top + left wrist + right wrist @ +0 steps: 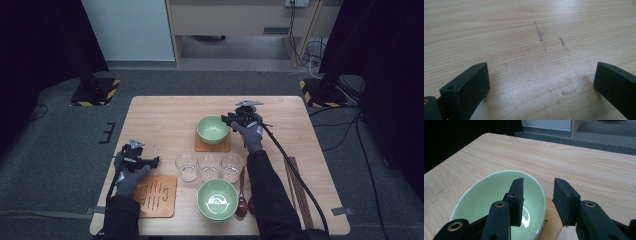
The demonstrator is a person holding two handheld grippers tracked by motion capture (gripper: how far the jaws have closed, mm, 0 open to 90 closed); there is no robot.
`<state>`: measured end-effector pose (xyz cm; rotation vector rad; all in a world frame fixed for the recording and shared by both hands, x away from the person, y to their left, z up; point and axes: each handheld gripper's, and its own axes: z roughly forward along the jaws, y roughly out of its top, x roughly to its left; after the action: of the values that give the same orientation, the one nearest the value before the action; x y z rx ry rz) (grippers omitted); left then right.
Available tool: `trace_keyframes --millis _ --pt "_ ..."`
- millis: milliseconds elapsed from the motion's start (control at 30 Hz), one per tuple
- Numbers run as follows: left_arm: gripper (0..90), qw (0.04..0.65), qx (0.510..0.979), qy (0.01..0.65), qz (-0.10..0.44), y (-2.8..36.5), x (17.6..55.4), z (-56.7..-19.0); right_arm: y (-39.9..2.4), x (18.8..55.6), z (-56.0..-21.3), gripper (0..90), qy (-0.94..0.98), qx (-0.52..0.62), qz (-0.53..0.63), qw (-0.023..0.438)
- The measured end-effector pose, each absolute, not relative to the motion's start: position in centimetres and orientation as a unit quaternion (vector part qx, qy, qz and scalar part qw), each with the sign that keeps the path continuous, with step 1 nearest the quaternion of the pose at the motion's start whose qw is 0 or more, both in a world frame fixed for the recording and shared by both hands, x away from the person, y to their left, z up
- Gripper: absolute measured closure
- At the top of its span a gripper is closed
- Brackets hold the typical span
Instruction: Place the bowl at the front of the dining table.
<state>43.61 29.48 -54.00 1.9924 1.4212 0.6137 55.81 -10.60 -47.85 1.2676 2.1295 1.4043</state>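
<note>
1. Far green bowl sits on its coaster, mid-table; nearer, the left gripper hangs spread over bare table.
2. The right gripper, jaws parted and seemingly straddling the bowl's rim, could catch it and tip the bowl.

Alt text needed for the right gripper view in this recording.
The right gripper, jaws open and empty, straddles the near rim of a pale green bowl that sits on a brown coaster. A light wooden table stretches beyond, with grey floor past its far edge.
</note>
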Motion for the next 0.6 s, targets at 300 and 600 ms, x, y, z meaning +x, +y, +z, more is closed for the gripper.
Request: trace_keyframes --millis 300,600 --pt "0.0 0.304 0.752 0.537 0.232 29.5 43.6 -54.0 -11.5 54.7 -46.4 58.9 0.742 0.427 0.490 0.164" --pt "0.5 0.305 0.750 0.538 0.233 29.5 43.6 -54.0 -11.7 53.5 -44.8 56.4 0.747 0.409 0.491 0.181"
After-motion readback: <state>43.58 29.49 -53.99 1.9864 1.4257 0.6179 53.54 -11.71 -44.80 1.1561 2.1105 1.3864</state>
